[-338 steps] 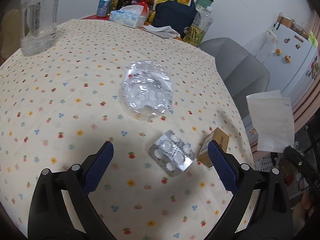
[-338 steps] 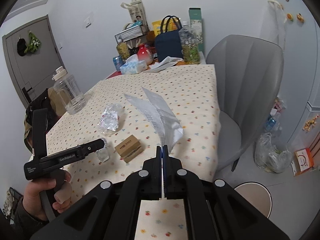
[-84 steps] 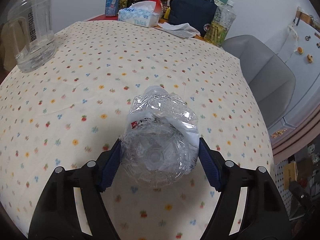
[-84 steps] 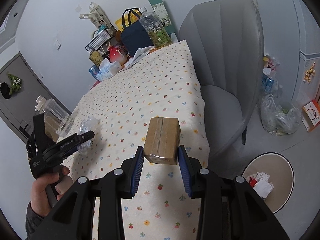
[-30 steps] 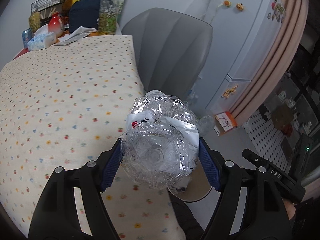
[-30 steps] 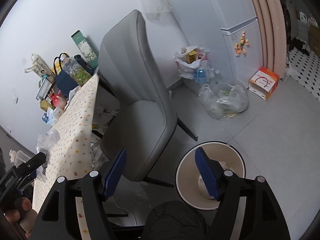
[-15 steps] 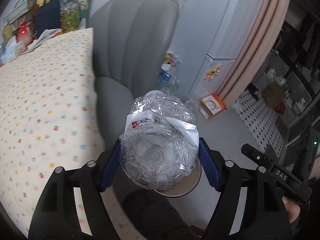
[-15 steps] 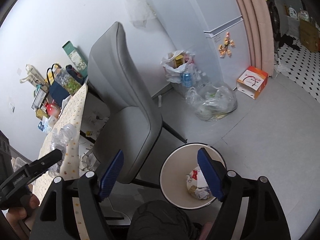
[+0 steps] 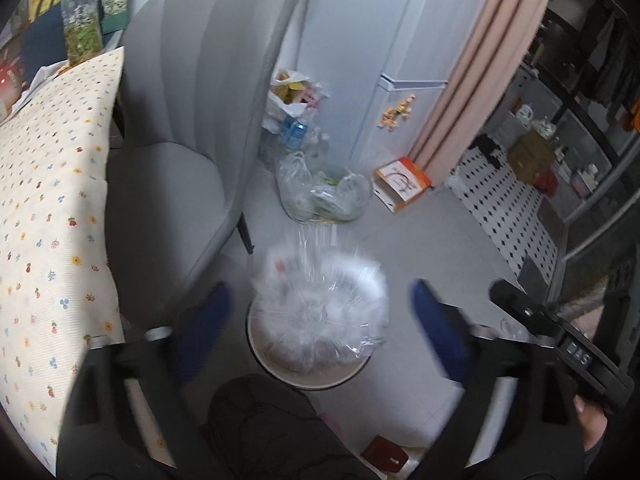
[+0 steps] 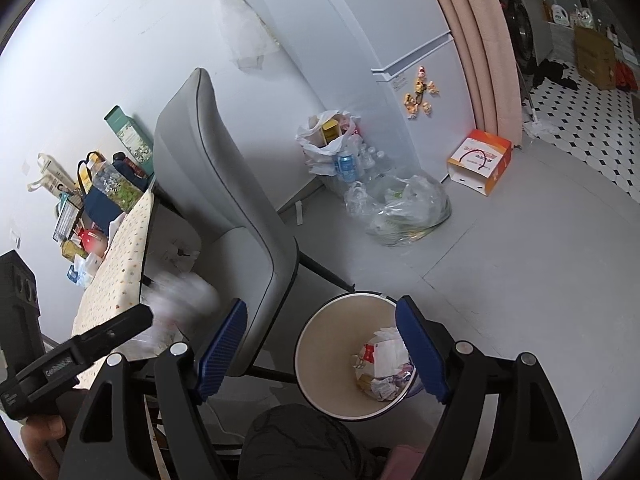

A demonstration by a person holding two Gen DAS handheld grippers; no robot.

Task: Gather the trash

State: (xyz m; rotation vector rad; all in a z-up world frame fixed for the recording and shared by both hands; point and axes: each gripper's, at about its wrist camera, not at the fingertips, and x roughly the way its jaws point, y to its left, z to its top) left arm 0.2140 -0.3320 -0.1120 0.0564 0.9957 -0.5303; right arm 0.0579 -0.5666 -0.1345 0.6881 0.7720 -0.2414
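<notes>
Two black grippers with blue finger pads are both spread wide. Between the parted fingers of the left gripper (image 9: 320, 320), touching neither pad, a crushed clear plastic bottle (image 9: 320, 304) shows only as a motion-blurred white smear directly over the round white trash bin (image 9: 316, 376) on the grey floor; its label is too streaked to read. From the right wrist view the same bottle is a pale blur beside the table edge, just above the left gripper's black body, which carries small white lettering that I cannot make out fully. The right gripper (image 10: 320, 348) holds nothing, its pads framing the bin, whose cream interior holds crumpled paper, a small brown box and a wrapper with red print. Its black handle, seen from the left wrist, bears white characters reading roughly "DAS". A grey upholstered chair (image 10: 224, 184) stands between the bin and the table with a flower-dotted cloth (image 9: 44, 200). An orange-and-white carton (image 10: 480, 164) with unreadable print lies by the white fridge (image 10: 400, 40).
</notes>
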